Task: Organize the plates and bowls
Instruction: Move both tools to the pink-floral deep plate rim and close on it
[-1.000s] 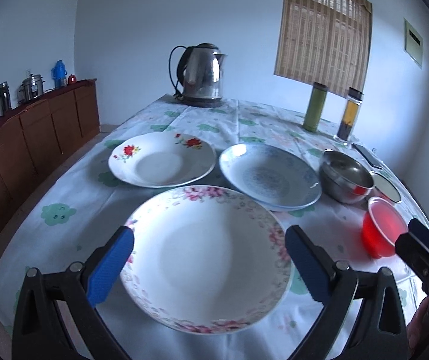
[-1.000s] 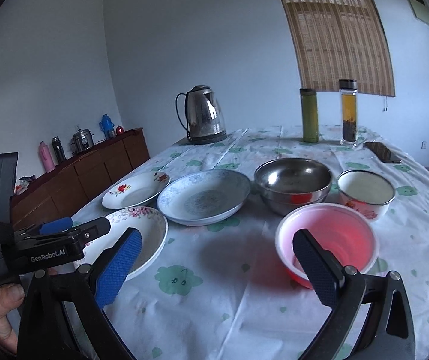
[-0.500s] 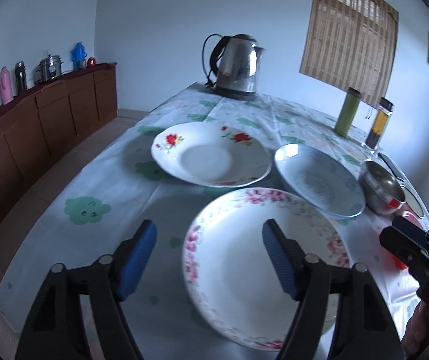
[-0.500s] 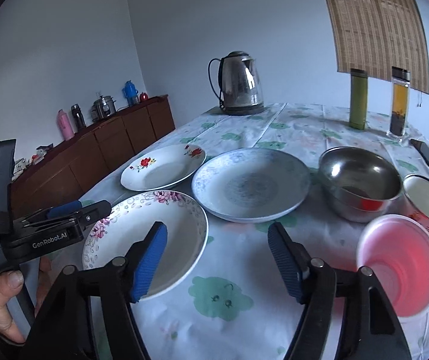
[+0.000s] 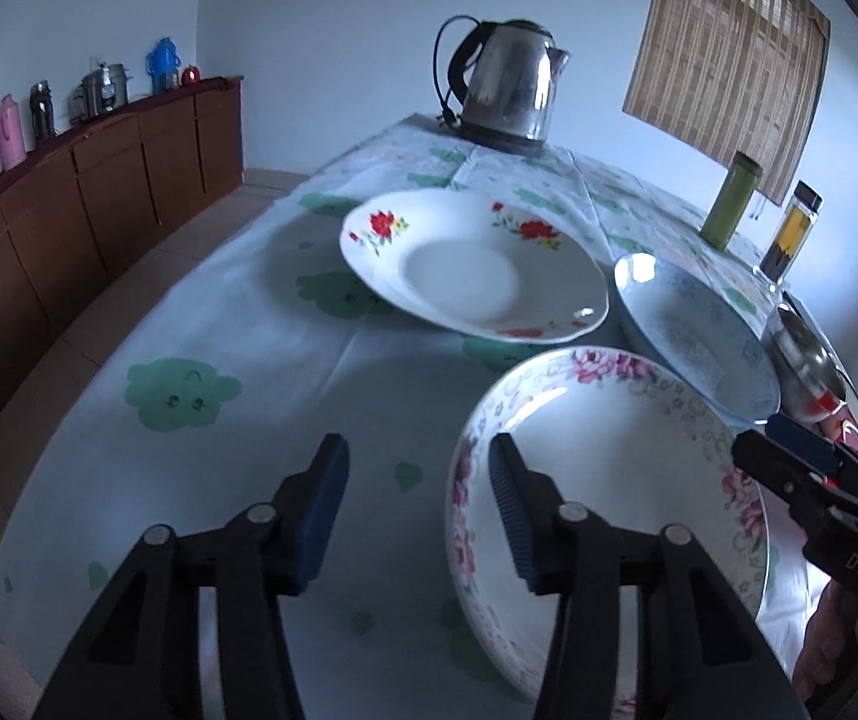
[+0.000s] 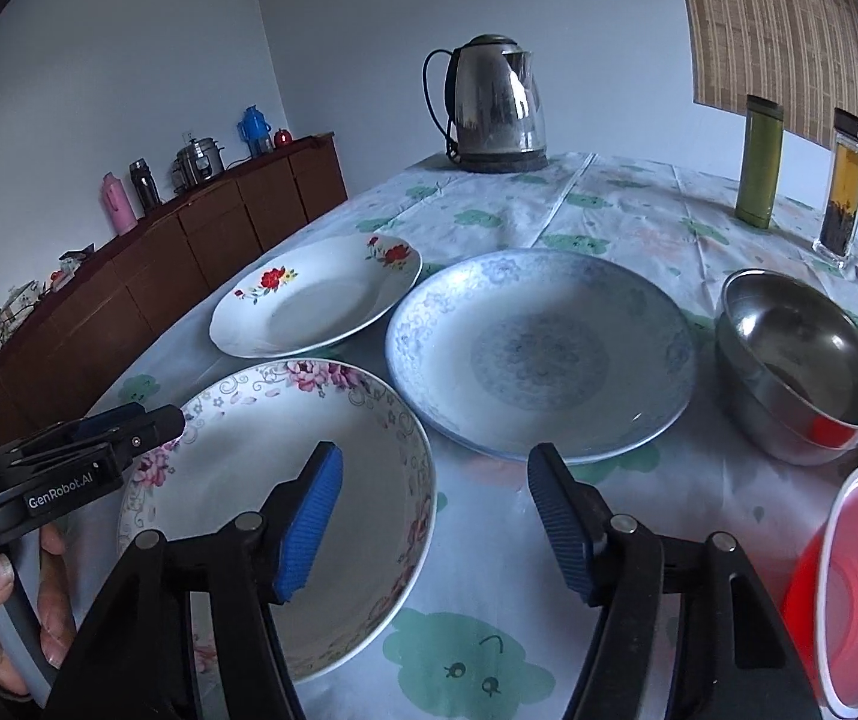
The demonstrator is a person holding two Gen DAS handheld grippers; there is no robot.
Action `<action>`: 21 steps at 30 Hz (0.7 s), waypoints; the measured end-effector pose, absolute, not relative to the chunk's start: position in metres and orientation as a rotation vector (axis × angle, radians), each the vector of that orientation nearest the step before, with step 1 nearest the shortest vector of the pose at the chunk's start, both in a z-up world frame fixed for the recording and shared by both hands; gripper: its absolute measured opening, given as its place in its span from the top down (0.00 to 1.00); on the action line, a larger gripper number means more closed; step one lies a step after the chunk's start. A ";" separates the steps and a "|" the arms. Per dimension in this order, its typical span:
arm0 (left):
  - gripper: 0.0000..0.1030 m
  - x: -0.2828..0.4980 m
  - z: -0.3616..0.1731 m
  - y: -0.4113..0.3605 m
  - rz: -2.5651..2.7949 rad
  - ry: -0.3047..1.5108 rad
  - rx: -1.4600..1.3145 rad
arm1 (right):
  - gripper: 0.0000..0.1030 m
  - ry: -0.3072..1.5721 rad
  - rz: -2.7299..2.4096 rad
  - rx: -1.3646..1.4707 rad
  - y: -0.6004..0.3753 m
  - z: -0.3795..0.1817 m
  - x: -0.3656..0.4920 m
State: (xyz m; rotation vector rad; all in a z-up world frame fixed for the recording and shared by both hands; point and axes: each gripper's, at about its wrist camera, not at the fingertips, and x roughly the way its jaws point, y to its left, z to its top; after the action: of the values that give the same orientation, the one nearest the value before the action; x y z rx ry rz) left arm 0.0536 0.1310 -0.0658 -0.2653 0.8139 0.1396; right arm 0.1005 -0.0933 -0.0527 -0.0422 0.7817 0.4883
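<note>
Glossy ceramic plate (image 6: 285,468); shiny metal bowl (image 6: 801,360)

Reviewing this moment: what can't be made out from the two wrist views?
- Red bowl: cut off by the right view's edge.
- Steel bowl: mostly lost at the left view's rim.
- Pink-flowered plate: near rim behind the left fingers; contact unclear.
- Items on the sideboard: too small.

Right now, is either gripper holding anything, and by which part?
Nothing yet. Both sets of jaws are closing astride opposite rims of the pink-flowered plate, pads not pressing.
</note>
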 end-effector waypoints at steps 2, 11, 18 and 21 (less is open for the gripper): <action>0.67 0.056 -0.069 0.131 0.119 0.834 -0.277 | 0.38 0.794 0.493 -0.044 -0.091 -0.056 0.101; 0.76 0.059 -0.075 0.120 0.070 0.854 -0.252 | 0.55 0.839 0.522 -0.052 -0.086 -0.071 0.103; 0.77 0.060 -0.074 0.118 0.081 0.846 -0.242 | 0.68 0.843 0.548 -0.052 -0.084 -0.071 0.102; 0.77 0.060 -0.074 0.119 0.082 0.846 -0.240 | 0.77 0.850 0.553 -0.054 -0.083 -0.072 0.103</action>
State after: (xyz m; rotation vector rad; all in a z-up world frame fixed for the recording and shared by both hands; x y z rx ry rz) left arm 0.0597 0.1189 -0.0737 -0.2403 0.8464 0.0819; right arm 0.1027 -0.0826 -0.0719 -0.0544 0.8497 0.5532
